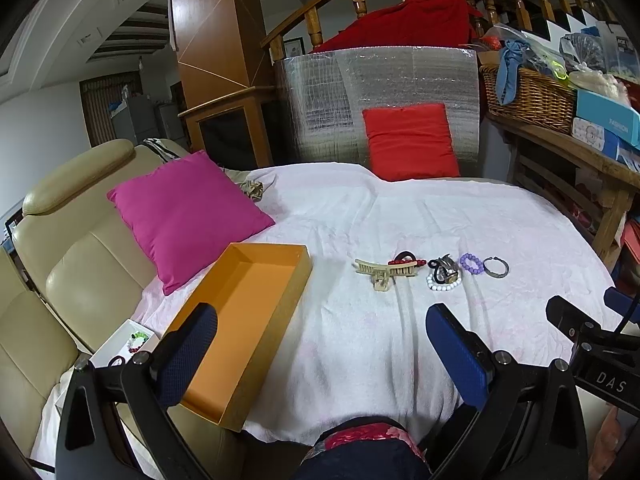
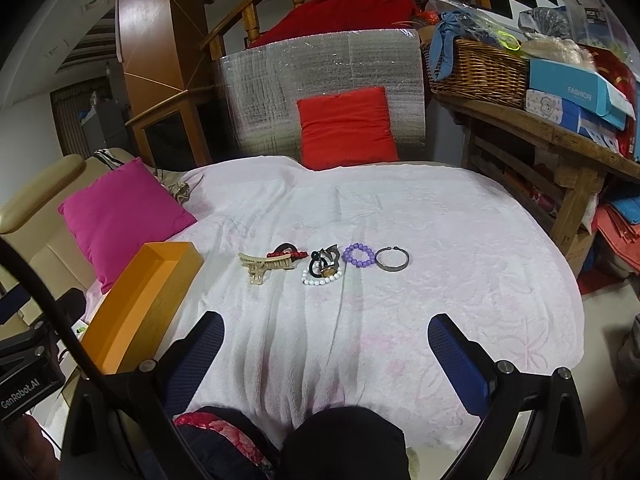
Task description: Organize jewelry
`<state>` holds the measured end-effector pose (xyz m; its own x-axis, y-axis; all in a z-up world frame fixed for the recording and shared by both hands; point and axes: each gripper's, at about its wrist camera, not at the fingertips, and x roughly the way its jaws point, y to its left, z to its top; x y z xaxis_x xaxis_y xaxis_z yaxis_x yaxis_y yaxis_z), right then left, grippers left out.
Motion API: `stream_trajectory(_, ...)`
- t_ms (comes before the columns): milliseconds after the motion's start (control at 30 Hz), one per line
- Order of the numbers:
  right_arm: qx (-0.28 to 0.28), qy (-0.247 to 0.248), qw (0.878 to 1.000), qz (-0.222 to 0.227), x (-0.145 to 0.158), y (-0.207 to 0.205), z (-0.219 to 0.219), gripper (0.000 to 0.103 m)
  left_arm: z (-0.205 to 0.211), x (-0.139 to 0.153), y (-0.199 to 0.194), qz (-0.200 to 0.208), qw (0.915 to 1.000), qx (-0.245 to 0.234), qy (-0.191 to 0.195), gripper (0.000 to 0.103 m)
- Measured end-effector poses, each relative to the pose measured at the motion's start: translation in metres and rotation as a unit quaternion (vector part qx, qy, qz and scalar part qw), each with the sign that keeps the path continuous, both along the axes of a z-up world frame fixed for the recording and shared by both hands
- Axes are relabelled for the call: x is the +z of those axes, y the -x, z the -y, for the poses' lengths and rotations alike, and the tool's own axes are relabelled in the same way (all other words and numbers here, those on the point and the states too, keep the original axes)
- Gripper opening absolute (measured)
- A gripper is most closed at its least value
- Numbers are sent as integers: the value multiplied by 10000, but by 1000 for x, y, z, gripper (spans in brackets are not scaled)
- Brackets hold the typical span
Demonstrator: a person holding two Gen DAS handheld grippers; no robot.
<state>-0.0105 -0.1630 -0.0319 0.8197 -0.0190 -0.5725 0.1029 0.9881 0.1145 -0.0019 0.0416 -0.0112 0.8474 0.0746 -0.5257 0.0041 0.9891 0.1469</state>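
A row of jewelry lies on the pale pink blanket (image 1: 400, 208): a cream hair claw (image 1: 380, 271), a red bead piece with a black hair tie (image 1: 406, 260), a white bead bracelet with a watch on it (image 1: 443, 278), a purple bead bracelet (image 1: 471, 263) and a dark metal bangle (image 1: 496, 267). The same row shows in the right wrist view: hair claw (image 2: 262, 265), white bracelet (image 2: 322, 276), purple bracelet (image 2: 359, 255), bangle (image 2: 392, 259). An empty orange box (image 1: 244, 320) (image 2: 140, 304) sits to the left. My left gripper (image 1: 320, 328) and right gripper (image 2: 326, 332) hover open, short of the jewelry, holding nothing.
A magenta cushion (image 1: 188, 216) leans on the beige sofa (image 1: 72, 264) behind the box. A red cushion (image 1: 410, 142) stands at the back. A small white box (image 1: 124, 344) with bracelets lies left of the orange box. A cluttered wooden bench with a wicker basket (image 2: 480, 68) runs along the right.
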Motion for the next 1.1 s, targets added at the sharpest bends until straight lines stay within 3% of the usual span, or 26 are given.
stream_trajectory(1100,-26,-69,10000,-3,-3,1,0,103,-5,-2,-2,-43,10000,58,-9,103)
